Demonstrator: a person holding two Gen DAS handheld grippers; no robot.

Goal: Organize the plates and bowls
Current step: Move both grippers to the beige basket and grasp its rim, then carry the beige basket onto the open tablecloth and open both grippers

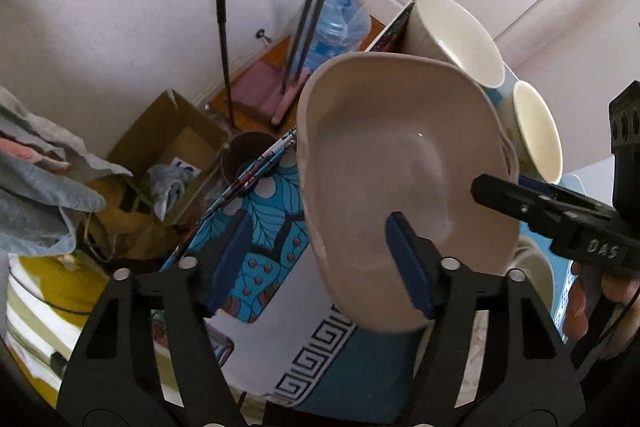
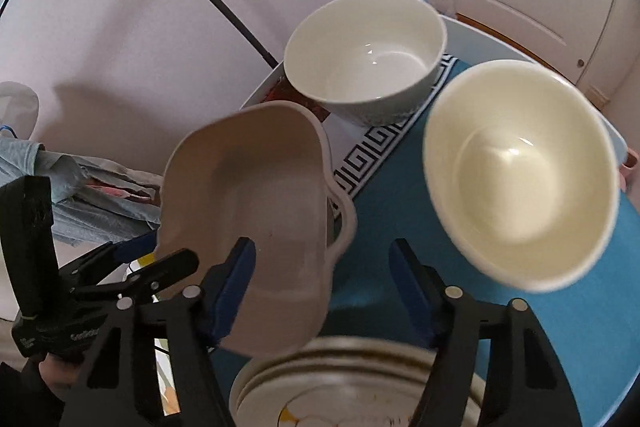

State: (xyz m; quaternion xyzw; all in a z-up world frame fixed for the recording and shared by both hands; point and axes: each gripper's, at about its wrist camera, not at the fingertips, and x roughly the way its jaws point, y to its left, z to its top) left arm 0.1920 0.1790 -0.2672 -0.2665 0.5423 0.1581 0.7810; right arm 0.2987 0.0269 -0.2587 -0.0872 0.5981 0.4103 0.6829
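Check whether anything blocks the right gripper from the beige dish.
Nothing visible. The rim of the beige dish lies between the open fingers of the right gripper; the near bowl and the far bowl stand apart from it.

Beige dish; cream bowl; teal key-patterned tablecloth.

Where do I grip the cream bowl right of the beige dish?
Take the cream bowl by its near rim from above with the right claw, one finger inside, one outside: its mouth faces up; body looks too wide to span.

Tilted beige dish, two cream bowls seemingly upright
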